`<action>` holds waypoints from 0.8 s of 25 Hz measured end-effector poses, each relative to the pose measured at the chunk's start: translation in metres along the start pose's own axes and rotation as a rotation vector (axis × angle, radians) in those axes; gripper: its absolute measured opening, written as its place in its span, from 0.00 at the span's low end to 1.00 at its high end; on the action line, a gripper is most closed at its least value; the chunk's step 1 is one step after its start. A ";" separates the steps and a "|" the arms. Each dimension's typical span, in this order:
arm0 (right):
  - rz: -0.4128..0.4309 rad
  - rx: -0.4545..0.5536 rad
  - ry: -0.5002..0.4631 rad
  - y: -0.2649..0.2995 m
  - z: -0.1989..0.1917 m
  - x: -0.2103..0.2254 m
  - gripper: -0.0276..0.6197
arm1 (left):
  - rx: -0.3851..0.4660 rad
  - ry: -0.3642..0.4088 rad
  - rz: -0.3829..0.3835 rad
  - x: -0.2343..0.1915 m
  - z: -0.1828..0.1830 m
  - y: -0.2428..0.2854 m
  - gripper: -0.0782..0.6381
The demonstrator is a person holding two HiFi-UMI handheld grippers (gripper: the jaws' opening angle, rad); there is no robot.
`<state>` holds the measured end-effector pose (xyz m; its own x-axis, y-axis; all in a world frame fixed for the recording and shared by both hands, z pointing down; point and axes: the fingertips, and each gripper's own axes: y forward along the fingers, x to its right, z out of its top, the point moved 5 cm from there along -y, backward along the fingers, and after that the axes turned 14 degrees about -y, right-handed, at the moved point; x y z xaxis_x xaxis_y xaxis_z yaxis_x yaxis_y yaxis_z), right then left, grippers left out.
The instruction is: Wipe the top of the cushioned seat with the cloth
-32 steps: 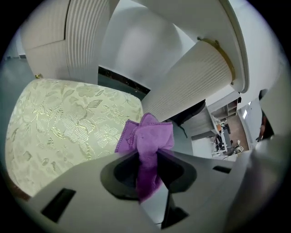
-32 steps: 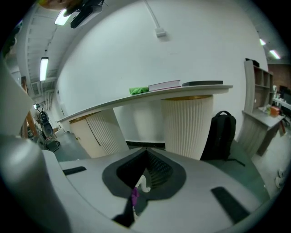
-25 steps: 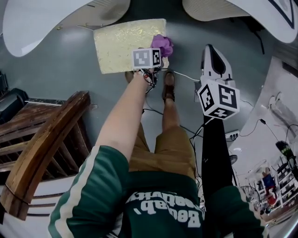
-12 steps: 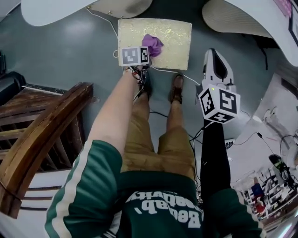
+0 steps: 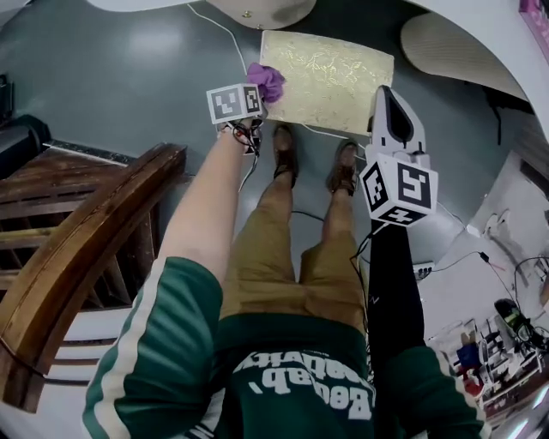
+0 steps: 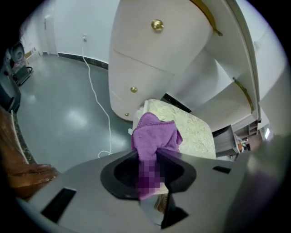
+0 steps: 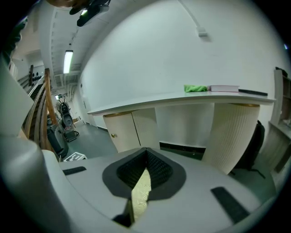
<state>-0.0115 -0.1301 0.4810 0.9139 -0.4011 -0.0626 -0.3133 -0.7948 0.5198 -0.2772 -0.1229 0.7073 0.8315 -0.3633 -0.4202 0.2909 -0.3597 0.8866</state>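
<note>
The cushioned seat (image 5: 330, 79) is a cream square pad with a gold pattern, lying low in front of the person's shoes. A purple cloth (image 5: 267, 81) sits bunched at the seat's left edge, and my left gripper (image 5: 256, 91) is shut on it. In the left gripper view the cloth (image 6: 154, 133) sticks up out of the jaws, with the seat (image 6: 193, 132) just beyond it. My right gripper (image 5: 385, 94) hovers over the seat's right edge, shut and holding nothing. A sliver of seat (image 7: 142, 191) shows beneath its jaws.
A dark wooden chair (image 5: 81, 249) stands at the left. A white cable (image 5: 214, 24) runs over the grey floor. Rounded white furniture with brass knobs (image 6: 158, 25) rises behind the seat. A green rag (image 7: 195, 88) and a book lie on a white counter.
The left gripper has carried the purple cloth leftward across the seat, from its right side through the middle to its left edge. The right gripper has kept its pose.
</note>
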 end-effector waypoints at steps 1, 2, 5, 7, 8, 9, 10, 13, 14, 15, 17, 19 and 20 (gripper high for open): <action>-0.001 0.000 -0.002 0.000 0.001 -0.004 0.05 | 0.013 -0.027 0.033 -0.013 0.001 -0.003 0.27; -0.004 0.000 -0.002 0.000 0.001 -0.008 0.05 | 0.021 -0.053 0.064 -0.026 0.002 -0.007 0.27; -0.014 -0.001 0.002 0.000 0.002 -0.013 0.05 | 0.018 -0.069 0.103 -0.052 0.000 -0.016 0.27; -0.023 -0.002 0.004 -0.001 0.002 -0.014 0.05 | 0.011 -0.046 0.099 -0.058 -0.002 -0.019 0.27; -0.027 -0.003 0.002 -0.002 0.002 -0.015 0.05 | 0.010 -0.036 0.093 -0.059 -0.003 -0.021 0.27; -0.029 -0.004 -0.003 -0.004 0.002 -0.015 0.05 | 0.013 -0.028 0.082 -0.060 -0.003 -0.024 0.27; -0.033 -0.004 -0.010 -0.006 0.002 -0.014 0.05 | 0.022 -0.020 0.065 -0.059 -0.003 -0.026 0.27; -0.048 0.003 -0.013 -0.011 0.003 0.001 0.05 | 0.067 0.007 -0.003 -0.042 0.002 -0.034 0.28; -0.053 0.007 -0.010 -0.014 0.002 0.007 0.05 | 0.081 0.015 -0.023 -0.033 0.002 -0.038 0.28; -0.059 0.009 -0.006 -0.018 0.001 0.013 0.05 | 0.092 0.021 -0.045 -0.023 0.000 -0.041 0.28; -0.068 0.011 0.000 -0.026 -0.004 0.023 0.05 | 0.103 0.034 -0.092 0.001 -0.010 -0.047 0.28; -0.073 0.013 0.004 -0.033 -0.010 0.035 0.05 | 0.100 0.059 -0.134 0.030 -0.025 -0.050 0.28; -0.073 0.013 0.006 -0.035 -0.012 0.041 0.05 | 0.097 0.074 -0.153 0.044 -0.034 -0.050 0.28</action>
<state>0.0402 -0.1127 0.4707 0.9360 -0.3389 -0.0951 -0.2488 -0.8280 0.5026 -0.2388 -0.0913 0.6506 0.8147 -0.2350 -0.5301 0.3727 -0.4881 0.7892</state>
